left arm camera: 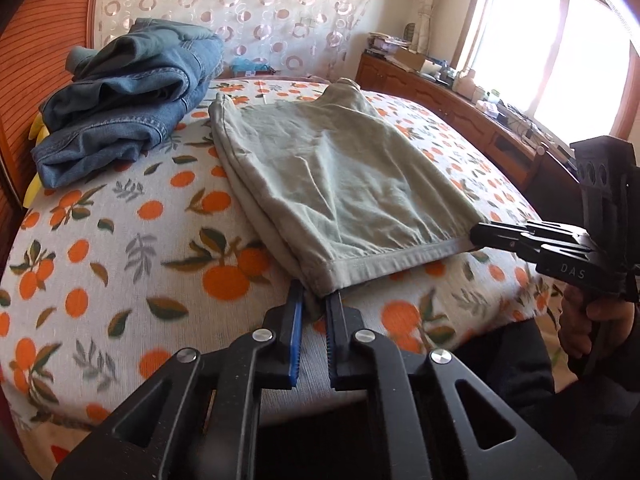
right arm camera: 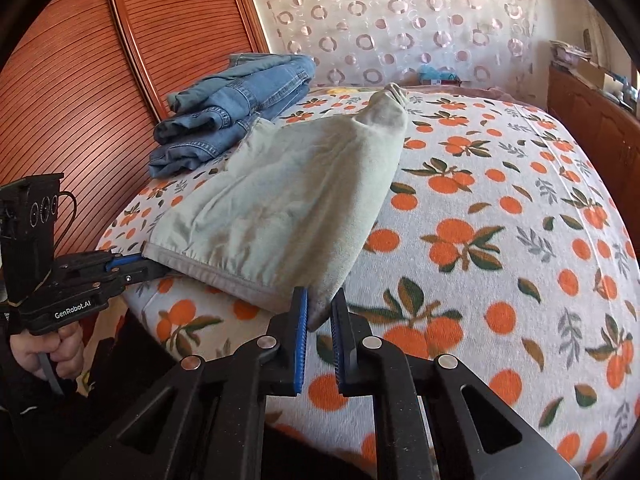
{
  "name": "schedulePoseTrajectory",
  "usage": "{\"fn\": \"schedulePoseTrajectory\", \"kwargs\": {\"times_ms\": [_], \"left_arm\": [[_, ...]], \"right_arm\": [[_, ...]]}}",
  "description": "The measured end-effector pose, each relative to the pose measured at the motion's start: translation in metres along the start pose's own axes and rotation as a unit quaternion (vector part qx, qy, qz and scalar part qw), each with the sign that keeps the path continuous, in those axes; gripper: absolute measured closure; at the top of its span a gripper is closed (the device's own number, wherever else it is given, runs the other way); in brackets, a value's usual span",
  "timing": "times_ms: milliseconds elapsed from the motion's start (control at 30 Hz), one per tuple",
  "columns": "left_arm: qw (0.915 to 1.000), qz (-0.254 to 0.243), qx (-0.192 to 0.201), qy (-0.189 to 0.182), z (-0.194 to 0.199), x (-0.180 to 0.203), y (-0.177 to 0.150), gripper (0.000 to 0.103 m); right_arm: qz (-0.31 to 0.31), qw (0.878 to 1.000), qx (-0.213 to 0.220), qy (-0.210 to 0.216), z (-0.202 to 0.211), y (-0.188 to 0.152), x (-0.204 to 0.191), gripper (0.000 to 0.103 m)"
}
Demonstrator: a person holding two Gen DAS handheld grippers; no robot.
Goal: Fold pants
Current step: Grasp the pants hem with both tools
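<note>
Pale green pants (left arm camera: 328,168) (right arm camera: 288,200) lie folded in half on a bed with an orange-print cover (left arm camera: 120,240) (right arm camera: 500,220), the hem end nearest me. My left gripper (left arm camera: 316,296) (right arm camera: 144,264) is shut on the hem's left corner, the cloth pinched between its blue pads. At the other corner of the hem my right gripper (right arm camera: 320,300) (left arm camera: 476,236) is shut on the cloth too. The hem hangs taut between the two grips, just above the bed's near edge. A hand (left arm camera: 600,320) holds the right gripper's handle.
A pile of folded blue jeans (left arm camera: 128,100) (right arm camera: 236,108) sits at the far left of the bed, beside the pants. A slatted wooden panel (right arm camera: 80,80) stands to the left. A cluttered wooden cabinet (left arm camera: 460,100) runs under the window (left arm camera: 560,40) on the right.
</note>
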State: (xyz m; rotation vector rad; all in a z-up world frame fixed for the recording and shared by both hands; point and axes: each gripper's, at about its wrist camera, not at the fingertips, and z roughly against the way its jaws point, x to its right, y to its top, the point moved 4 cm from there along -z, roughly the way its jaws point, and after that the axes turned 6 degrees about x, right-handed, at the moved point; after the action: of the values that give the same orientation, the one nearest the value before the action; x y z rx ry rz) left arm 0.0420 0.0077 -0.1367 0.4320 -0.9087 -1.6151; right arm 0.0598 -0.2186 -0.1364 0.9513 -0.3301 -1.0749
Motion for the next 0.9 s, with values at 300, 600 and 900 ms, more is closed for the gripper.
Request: {"fn": "schedulePoseTrajectory", "kwargs": {"times_ms": [300,600,900], "left_arm": [[0.9998,-0.004,-0.015,-0.009,0.011,0.0,-0.012,0.092],[0.9998,0.015,-0.007,-0.008,0.026,-0.004,-0.008,0.083],[0.9991,0.034,0.021,-0.013,0.028,-0.004,0.01,0.059]], "right_arm": [[-0.009,1.0,-0.01,-0.001,0.019,-0.013,-0.004,0.092],[-0.003,1.0,-0.018,-0.008,0.013,-0.011,-0.006,0.092],[-0.006,1.0,-0.017,-0.007,0.014,-0.014,-0.004,0.092]]}}
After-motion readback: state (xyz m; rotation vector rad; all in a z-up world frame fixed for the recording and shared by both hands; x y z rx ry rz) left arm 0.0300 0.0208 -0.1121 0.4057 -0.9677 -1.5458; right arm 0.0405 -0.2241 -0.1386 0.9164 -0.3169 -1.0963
